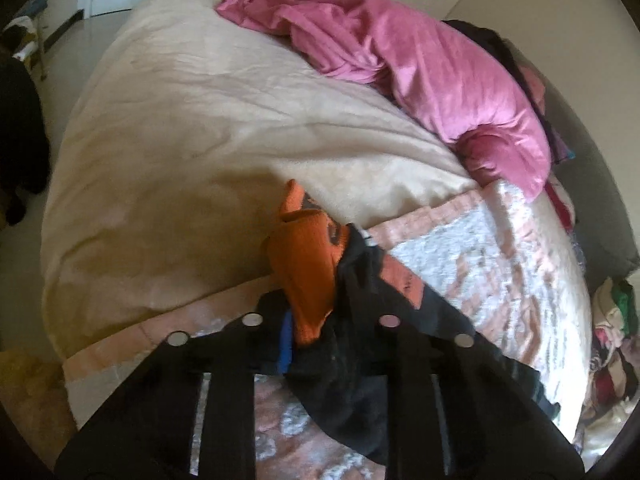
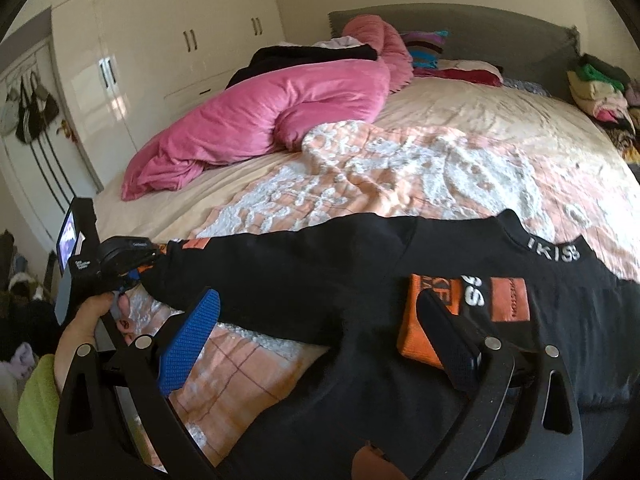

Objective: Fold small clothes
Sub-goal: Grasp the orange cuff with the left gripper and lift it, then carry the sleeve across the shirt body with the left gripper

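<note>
A black child's sweatshirt [image 2: 360, 264] with orange patches and white lettering lies across the peach-and-white quilt [image 2: 400, 168]. Its left sleeve is stretched out sideways. My left gripper [image 1: 316, 320] is shut on the sleeve's orange cuff [image 1: 308, 264]; it also shows at the sleeve end in the right wrist view [image 2: 132, 268]. My right gripper [image 2: 320, 320] is open, its blue-padded finger [image 2: 188, 340] left of the sweatshirt body and its other finger [image 2: 444, 340] over an orange patch [image 2: 420, 320]. It holds nothing.
A pink duvet [image 2: 260, 108] is bunched at the far side of the bed, with a cream blanket [image 1: 200, 140] beside it. Piled clothes [image 2: 600, 88] sit by the grey headboard [image 2: 460, 24]. White wardrobes [image 2: 160, 40] stand behind.
</note>
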Available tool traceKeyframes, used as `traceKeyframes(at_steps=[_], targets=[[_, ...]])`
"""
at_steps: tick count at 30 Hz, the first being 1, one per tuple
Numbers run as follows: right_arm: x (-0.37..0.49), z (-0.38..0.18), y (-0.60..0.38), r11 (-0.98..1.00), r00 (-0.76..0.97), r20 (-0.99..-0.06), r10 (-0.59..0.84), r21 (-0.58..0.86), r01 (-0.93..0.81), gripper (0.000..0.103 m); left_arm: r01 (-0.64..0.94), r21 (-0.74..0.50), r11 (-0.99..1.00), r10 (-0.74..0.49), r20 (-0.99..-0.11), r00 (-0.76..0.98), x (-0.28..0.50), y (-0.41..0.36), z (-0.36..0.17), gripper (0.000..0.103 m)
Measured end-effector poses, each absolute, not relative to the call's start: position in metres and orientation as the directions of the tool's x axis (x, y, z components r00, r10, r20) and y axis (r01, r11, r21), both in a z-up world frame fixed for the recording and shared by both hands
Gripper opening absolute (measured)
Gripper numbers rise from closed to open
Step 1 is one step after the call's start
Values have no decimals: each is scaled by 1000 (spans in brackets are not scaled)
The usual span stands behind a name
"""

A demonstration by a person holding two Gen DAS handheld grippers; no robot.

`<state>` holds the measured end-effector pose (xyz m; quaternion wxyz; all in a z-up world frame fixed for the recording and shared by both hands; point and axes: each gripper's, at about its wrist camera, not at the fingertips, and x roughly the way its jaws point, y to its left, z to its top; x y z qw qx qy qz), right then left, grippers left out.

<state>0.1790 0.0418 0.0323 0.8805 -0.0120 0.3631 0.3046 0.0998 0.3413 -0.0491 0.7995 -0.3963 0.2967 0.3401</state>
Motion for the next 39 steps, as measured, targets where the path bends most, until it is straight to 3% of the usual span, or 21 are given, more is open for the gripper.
traceKeyframes(at_steps=[2,9,17,28,39], targets=[[178,32,35,821,556,-644,526,215,-528,98,-738,-452,501,302,-708,638,103,336,-40,4],[175,33,7,842,578,-632,516,250,-478,98,-558,-470,684,270,-548,792,111,297,1,4],[171,43,-36,866,630,-596,498,298,-402,98,-407,-460,789,193,-445,875,116,264,25,4],[160,47,-79,898,685,-582,438,317,-304,98,-248,-460,852,79,-356,931,115,229,48,4],[154,50,-126,939,743,-585,324,296,-176,98,-33,-456,890,-129,-319,939,122,158,74,4]])
